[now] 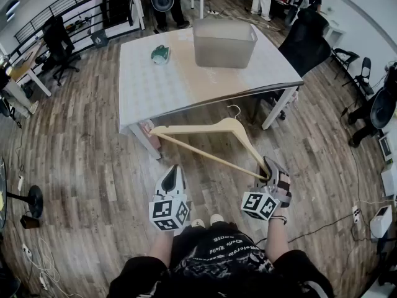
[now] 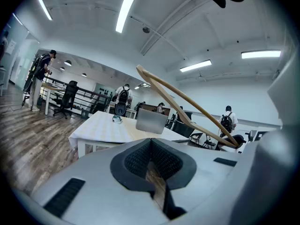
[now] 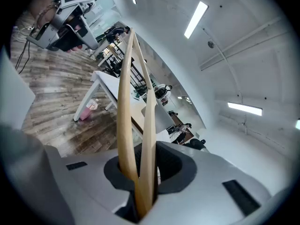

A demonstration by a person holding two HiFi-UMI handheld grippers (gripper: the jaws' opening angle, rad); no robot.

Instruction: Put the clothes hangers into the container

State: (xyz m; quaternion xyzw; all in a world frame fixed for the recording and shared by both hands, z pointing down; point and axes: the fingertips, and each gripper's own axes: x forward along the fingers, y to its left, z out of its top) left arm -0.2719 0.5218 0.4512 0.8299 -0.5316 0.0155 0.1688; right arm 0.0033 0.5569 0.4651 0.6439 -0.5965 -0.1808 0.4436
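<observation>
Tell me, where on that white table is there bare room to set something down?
The near half of the table is bare, from the green object and the grey container down to the near edge. The left strip beside the green object is free too. Only the far part is taken, by those two.

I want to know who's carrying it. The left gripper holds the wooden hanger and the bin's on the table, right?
No, the right gripper holds the wooden hanger; the right gripper view shows it. The bin is on the table.
</observation>
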